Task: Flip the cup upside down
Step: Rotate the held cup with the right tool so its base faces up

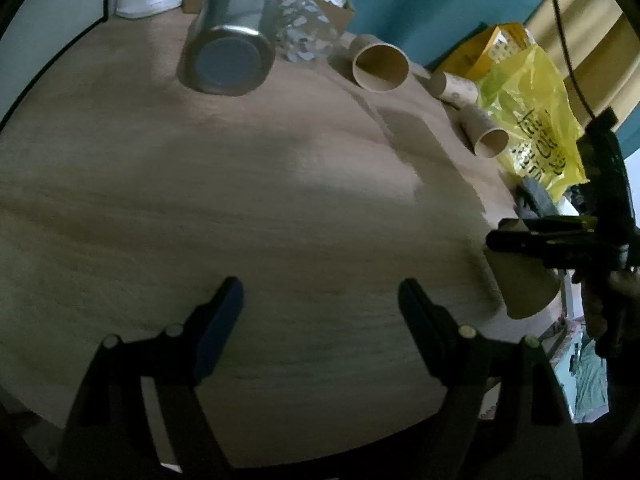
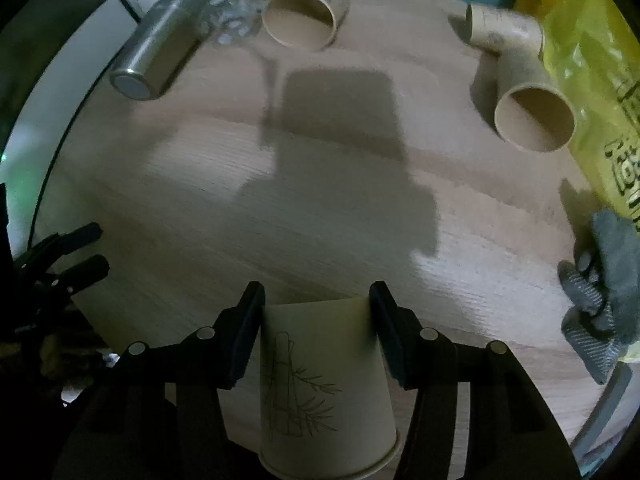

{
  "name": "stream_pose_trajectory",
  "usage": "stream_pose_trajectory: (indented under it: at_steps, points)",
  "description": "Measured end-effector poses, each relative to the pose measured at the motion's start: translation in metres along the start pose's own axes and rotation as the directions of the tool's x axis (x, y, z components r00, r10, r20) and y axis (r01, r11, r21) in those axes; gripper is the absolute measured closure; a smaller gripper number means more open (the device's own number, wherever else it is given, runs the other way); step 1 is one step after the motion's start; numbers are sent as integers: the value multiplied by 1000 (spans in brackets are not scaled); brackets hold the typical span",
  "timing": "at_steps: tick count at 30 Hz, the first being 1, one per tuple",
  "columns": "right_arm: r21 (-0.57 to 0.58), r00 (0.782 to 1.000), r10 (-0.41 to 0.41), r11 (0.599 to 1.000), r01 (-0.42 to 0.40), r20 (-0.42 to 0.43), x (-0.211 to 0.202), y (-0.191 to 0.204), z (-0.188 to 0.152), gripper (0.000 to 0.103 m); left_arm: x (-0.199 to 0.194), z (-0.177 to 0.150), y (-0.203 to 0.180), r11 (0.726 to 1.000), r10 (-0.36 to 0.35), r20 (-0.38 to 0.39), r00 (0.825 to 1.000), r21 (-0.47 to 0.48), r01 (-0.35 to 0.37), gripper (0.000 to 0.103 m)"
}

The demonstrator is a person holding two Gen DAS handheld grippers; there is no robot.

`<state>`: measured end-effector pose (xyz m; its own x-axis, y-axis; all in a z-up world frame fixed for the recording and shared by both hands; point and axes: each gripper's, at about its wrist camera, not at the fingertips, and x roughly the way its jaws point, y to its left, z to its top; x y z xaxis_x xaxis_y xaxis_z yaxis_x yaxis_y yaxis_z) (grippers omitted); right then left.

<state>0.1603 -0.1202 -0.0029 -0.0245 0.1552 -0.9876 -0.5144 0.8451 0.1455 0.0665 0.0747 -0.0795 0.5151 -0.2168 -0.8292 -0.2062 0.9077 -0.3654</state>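
While held over the tabletop (image 2: 320, 200):
Right gripper (image 2: 316, 300): fingers (image 2: 250, 320) clamp paper cup (image 2: 320, 380).
Left gripper (image 1: 320, 300): fingers spread, grasping nothing.

Landmark: steel tumbler (image 2: 160, 54), lying on side on table (image 2: 320, 208), far-left. Just right of tumbler: clear glass (image 2: 232, 12), touching it. Further right: paper cup (image 2: 304, 16) on side. Well right of tumbler: two more paper cups (image 2: 520, 92) on sides, plastic bag (image 2: 592, 100) beside them. Nearest (well before tumbler): held cup (image 2: 320, 384) between right gripper (image 2: 318, 304) fingers, base pointing away. Glove (image 2: 600, 292) near-right, at table edge.
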Motion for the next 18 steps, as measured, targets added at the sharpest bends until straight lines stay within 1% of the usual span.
stream_pose_trajectory:
  at_steps: [3,5,6,7,8,10,11,13,14,15,16,18]
  points:
    - [-20,998,2,1000,-1,67,-15,7,-1,46,-1,2,-3,1000,-15,5,1000,1,15,22]
    - [-49,986,25,999,-18,167,-28,13,-2,46,-7,3,-8,1000,-20,21,1000,22,20,22]
    - [-56,974,36,998,-24,225,-34,17,-1,46,-10,4,-11,999,-19,32,999,32,18,22]
    - [-66,949,54,997,-35,311,-43,19,-6,46,-13,5,-13,999,-18,44,999,38,16,22]
    - [-74,929,63,997,-39,365,-47,20,-10,46,-15,6,-14,999,-19,54,998,42,17,22]
    - [-73,857,79,996,-49,509,-54,21,-27,46,-18,6,-15,999,-16,71,997,49,13,22]
    - [-67,817,84,996,-56,570,-55,22,-36,46,-18,6,-16,999,-16,78,997,51,12,22]
    - [-41,730,64,998,-49,681,-54,23,-53,46,-18,5,-17,998,-18,81,997,55,14,22]
    - [-24,696,41,999,-35,717,-50,24,-63,46,-18,3,-18,998,-16,82,996,60,11,22]
    - [-6,674,27,999,-34,738,-44,24,-70,46,-17,2,-20,998,-9,83,997,68,3,22]
    - [4,665,22,999,-37,747,-42,26,-74,46,-17,0,-19,997,-5,84,996,74,-1,22]
    - [15,659,4,1000,-23,752,-33,29,-79,46,-18,-3,-21,996,6,87,996,94,-14,22]
